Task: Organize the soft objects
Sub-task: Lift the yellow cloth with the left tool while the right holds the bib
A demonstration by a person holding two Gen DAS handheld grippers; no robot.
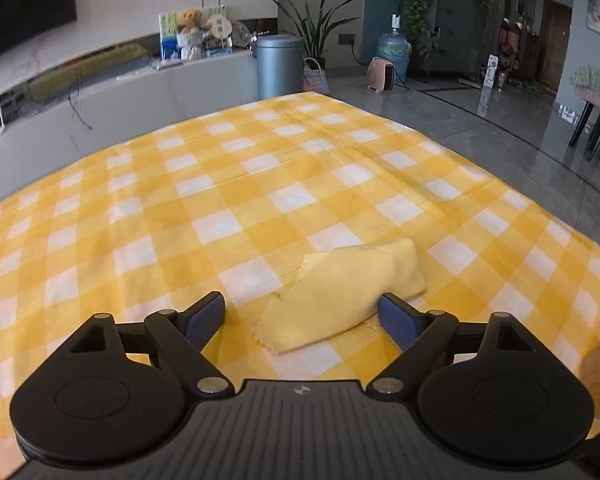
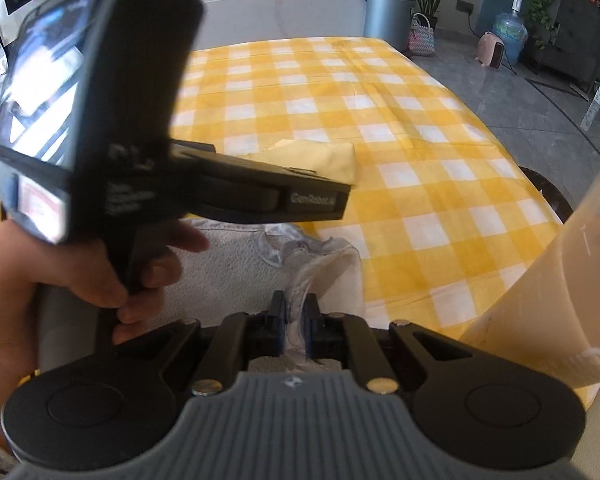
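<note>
On the yellow checked tablecloth (image 1: 228,184) lies a folded yellow cloth (image 1: 340,300), between the wide-spread jaws of the left gripper (image 1: 302,316), unpinched. Right gripper (image 2: 296,320) clamped on crinkly clear plastic (image 2: 300,280) over a white towel (image 2: 236,264). 1 hand (image 2: 60,276) grips the left tool's handle.

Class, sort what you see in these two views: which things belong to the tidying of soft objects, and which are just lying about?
Part of the job:
- yellow cloth
- white towel
- clear plastic bag
- left gripper, open
- right gripper, shut on the bag

Just lying about:
- teddy bear
- grey bin
- water bottle
- pink heater
</note>
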